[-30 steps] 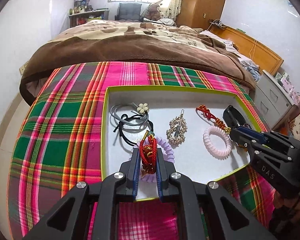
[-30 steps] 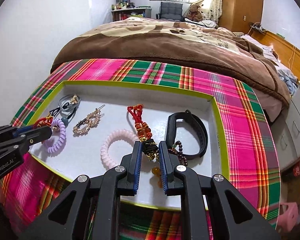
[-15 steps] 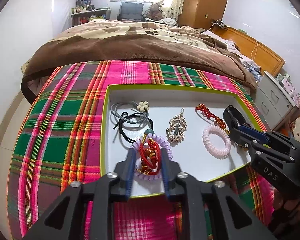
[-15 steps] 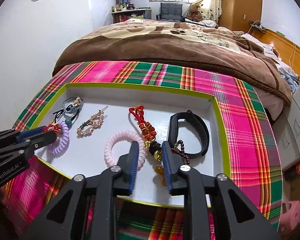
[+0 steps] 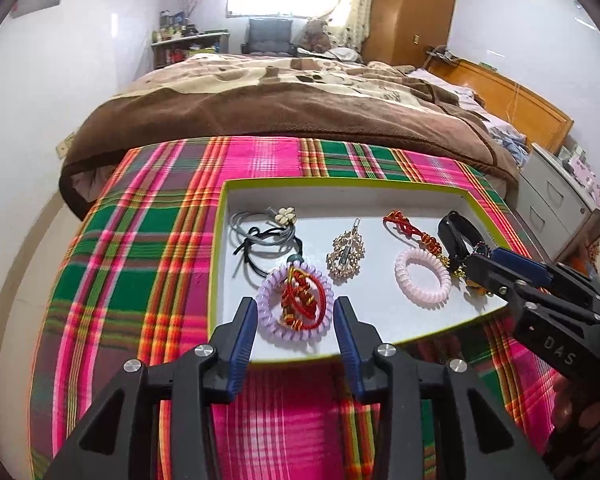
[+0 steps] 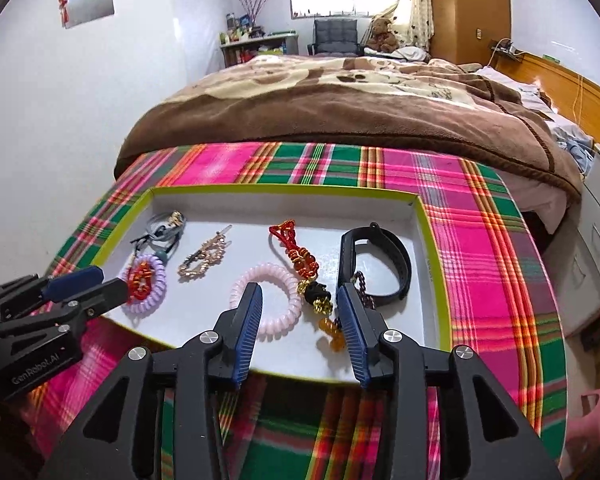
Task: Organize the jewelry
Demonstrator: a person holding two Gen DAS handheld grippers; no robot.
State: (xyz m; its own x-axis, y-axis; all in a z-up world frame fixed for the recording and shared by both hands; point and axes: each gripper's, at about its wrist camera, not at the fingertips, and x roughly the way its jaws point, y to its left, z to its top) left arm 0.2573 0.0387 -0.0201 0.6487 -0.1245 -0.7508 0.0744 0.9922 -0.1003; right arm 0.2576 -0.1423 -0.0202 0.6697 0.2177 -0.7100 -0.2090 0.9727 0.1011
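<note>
Plaid cloth (image 5: pixel 132 264) under white tray (image 5: pixel 340 198), left gripper (image 5: pixel 295 322) wide at 6 o'clock rim around lilac coil tie (image 5: pixel 268 322) holding red knot charm (image 5: pixel 302 300), right gripper (image 6: pixel 299 312) wide beside pink coil tie (image 6: pixel 278 322), red tassel charm (image 6: pixel 300 260) at 12.

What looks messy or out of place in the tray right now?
Two overlaps stand out: the red knot charm lies inside the lilac coil tie, and the dark bead string overlaps the black band. The tray itself sits flat; nothing looks spilled.
</note>
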